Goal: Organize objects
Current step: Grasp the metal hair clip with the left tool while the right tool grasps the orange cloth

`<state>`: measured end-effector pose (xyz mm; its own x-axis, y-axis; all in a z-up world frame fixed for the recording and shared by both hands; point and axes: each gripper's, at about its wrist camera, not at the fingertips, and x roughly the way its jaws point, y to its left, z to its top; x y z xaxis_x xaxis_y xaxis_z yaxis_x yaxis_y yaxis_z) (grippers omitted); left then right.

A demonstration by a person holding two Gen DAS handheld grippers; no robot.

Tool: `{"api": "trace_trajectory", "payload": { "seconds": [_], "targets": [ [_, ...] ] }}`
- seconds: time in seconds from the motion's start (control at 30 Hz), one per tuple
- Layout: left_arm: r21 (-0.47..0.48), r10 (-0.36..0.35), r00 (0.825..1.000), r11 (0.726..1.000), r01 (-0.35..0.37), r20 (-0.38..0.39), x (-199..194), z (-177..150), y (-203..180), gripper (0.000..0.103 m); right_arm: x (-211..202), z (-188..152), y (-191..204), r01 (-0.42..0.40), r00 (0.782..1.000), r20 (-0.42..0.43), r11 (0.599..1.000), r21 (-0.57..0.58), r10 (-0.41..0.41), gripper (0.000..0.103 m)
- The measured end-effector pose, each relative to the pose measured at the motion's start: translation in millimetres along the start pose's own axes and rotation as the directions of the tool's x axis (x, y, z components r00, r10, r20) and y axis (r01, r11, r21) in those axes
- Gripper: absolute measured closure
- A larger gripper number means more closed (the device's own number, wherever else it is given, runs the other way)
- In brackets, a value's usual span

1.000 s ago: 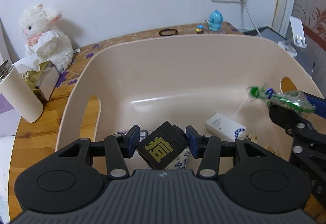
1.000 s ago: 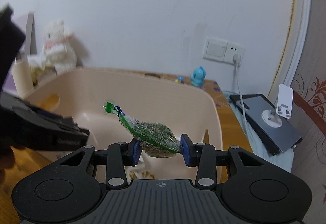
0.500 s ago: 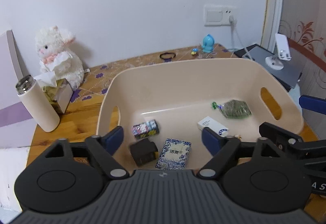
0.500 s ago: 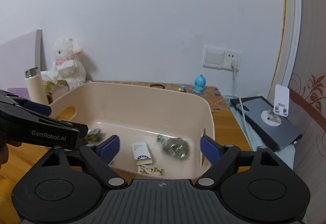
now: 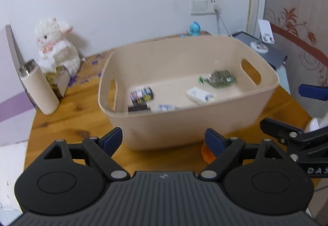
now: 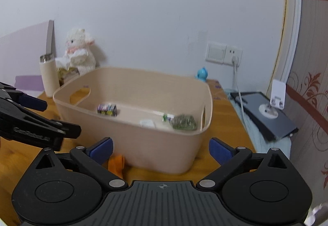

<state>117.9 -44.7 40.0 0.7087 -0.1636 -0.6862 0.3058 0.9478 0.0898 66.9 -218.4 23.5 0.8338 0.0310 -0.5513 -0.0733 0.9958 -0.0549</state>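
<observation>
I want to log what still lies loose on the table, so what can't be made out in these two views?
- Orange object by the beige plastic basket: left view, half hidden behind the left gripper's right fingertip; right view, motion-blurred. Identity unclear.
- Black box and blue-white packet: left view, cut by the basket's near rim.
- Print on the small white box: blurred.
- White item: cut off by the right edge.

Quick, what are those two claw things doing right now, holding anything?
Left gripper: open, fingers spread wide, holding nothing.
Right gripper: open, fingers spread wide, holding nothing.
</observation>
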Motion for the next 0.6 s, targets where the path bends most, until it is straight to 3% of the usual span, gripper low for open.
{"api": "trace_trajectory", "payload": {
  "seconds": [0.3,0.6],
  "targets": [
    [0.011,-0.028,0.993,0.999,0.03,-0.114,23.7,-42.6,6.8,0.015,17.6,-32.2,9.3,-0.04,0.995,-0.093,0.999,-0.014,0.039,0.001],
    [0.026,-0.097,0.981,0.994,0.103,-0.166,53.5,-67.9,7.9,0.015,41.0,-43.5,20.1,-0.089,0.984,-0.157,0.996,-0.005,0.087,0.001]
  ]
}}
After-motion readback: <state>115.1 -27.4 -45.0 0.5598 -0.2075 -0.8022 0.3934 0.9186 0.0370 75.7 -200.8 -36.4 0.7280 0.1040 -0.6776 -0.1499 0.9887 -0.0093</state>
